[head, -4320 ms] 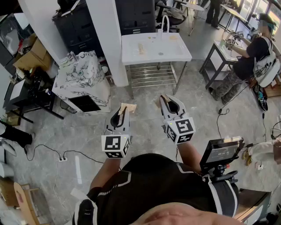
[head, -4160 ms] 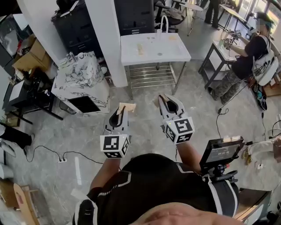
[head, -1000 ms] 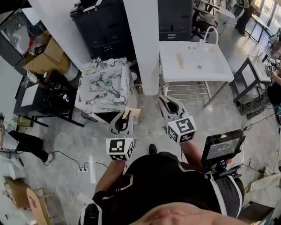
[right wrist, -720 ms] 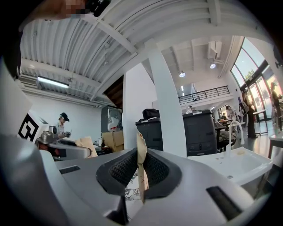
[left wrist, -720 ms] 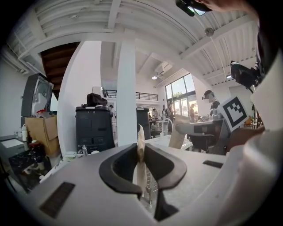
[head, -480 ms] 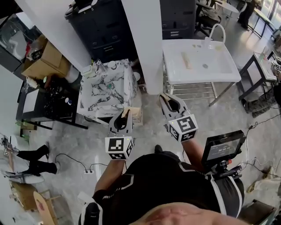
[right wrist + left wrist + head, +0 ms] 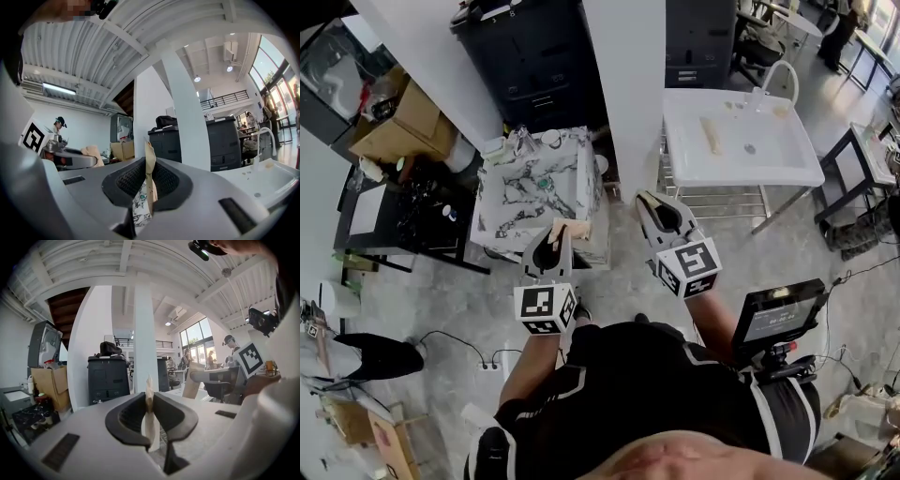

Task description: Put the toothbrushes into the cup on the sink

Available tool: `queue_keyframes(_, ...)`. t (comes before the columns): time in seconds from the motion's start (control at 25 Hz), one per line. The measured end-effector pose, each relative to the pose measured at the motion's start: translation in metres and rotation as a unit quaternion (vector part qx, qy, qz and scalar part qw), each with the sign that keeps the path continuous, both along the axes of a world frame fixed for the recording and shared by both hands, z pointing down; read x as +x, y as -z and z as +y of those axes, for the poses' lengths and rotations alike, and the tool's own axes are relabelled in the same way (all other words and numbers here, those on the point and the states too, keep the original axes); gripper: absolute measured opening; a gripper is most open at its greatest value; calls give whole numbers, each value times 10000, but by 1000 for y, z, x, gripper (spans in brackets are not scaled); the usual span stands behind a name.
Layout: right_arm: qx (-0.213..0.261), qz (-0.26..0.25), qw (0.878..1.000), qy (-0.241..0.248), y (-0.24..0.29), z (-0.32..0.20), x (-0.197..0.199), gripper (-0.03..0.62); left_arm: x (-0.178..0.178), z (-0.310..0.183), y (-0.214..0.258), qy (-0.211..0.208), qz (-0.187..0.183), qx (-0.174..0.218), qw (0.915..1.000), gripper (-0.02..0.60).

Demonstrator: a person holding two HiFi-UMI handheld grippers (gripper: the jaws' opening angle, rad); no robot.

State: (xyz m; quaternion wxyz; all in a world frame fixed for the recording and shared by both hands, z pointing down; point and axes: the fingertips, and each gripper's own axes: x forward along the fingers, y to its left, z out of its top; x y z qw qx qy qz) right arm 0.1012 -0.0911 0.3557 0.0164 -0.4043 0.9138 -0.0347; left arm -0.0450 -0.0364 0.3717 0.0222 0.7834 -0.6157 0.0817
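One tan strip (image 7: 151, 427) clenched in left tongs (image 7: 554, 236), another in right tongs (image 7: 649, 204); marbled cabinet (image 7: 534, 183), white pillar (image 7: 628, 84) beside sink (image 7: 741, 171).

Flat tan toothbrush (image 7: 150, 427) pinched upright, second toothbrush (image 7: 150, 164) likewise, white sink (image 7: 787, 155) ahead.

Workshop/lab hall: freestanding sink (image 7: 727, 173), blk cabinets (image 7: 534, 52), cardboard boxes (image 7: 394, 127), floor cables (image 7: 441, 334).

Pale bits (image 7: 710, 134) on the white rectangular sink (image 7: 787, 157) at 1 o'clock — too small to name, thin tan strip (image 7: 149, 383) half hidden between black pads (image 7: 129, 417) of the left gripper (image 7: 150, 400).
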Motion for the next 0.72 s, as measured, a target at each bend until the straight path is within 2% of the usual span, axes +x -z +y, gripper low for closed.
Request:
queue_keyframes(0.32,131,147,9997,-109,5,-42,-60,49,-61,-44,-5,-116,149,90,9998,54)
queue_keyframes(0.52,138,114,9996,-213,9,-70,-99,49,-103,-79,-3,-266,74,110,9996,54)
queue_keyframes(0.72,131,139,9991,-370,7,-103,-134,49,-138,-113,-5,-369,154,144,9991,54)
